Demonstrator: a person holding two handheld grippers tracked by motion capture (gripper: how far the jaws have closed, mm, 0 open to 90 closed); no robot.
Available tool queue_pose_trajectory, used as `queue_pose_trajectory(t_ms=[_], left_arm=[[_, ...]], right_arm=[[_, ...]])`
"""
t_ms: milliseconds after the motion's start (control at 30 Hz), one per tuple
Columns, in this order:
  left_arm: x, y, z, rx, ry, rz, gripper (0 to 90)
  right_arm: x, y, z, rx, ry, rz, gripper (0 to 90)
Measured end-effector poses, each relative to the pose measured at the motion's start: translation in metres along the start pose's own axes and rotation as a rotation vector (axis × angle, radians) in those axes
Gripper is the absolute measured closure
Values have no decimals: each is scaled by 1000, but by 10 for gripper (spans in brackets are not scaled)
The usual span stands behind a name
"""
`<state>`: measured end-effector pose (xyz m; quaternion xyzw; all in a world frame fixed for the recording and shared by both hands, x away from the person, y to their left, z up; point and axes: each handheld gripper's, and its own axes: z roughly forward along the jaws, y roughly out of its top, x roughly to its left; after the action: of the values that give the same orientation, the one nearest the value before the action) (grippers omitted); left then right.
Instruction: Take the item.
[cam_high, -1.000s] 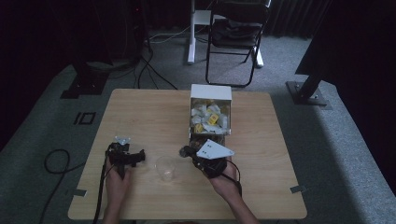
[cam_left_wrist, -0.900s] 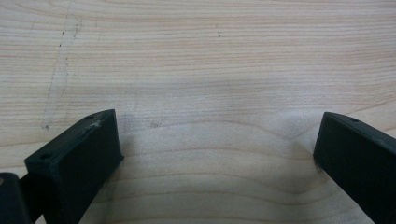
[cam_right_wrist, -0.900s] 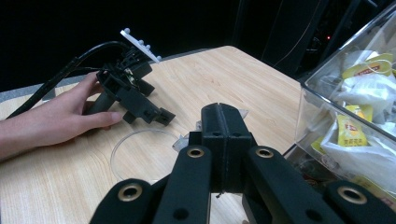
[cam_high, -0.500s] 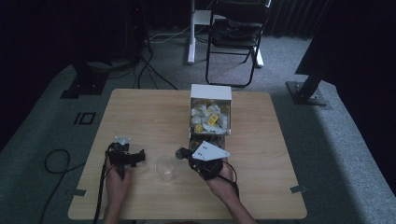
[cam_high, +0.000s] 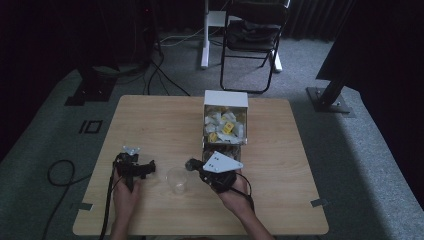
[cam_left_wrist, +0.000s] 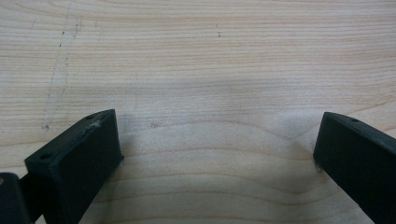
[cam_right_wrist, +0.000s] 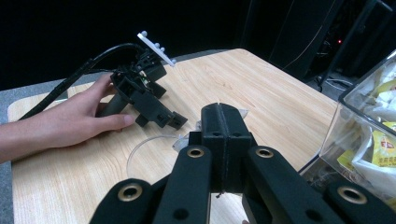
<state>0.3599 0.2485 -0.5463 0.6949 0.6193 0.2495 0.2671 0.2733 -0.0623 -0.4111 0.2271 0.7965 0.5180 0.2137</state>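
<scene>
Since a second ago the right gripper (cam_high: 191, 165) has slid left from the box of tea bags (cam_high: 224, 126) toward the clear cup (cam_high: 177, 179) in the high view. Left gripper view: jaws wide open over bare table (cam_left_wrist: 210, 60), nothing held. Right gripper view: jaws pinched shut, maybe on a thin bag, can't tell, above the cup (cam_right_wrist: 154, 147), so I'd guess the drop's left.

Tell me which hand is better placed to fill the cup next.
Right. The right gripper is shut, tips at the rim of the cup, with the box of tea bags just beyond. The left gripper lies open and empty on the table beside the cup.
</scene>
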Motion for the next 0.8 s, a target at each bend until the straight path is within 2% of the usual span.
queue_pose_trajectory(t_ms=[800], left_arm=[[0, 0, 0, 0, -1, 0, 12]], right_arm=[[17, -3, 18, 16, 48, -15, 900]])
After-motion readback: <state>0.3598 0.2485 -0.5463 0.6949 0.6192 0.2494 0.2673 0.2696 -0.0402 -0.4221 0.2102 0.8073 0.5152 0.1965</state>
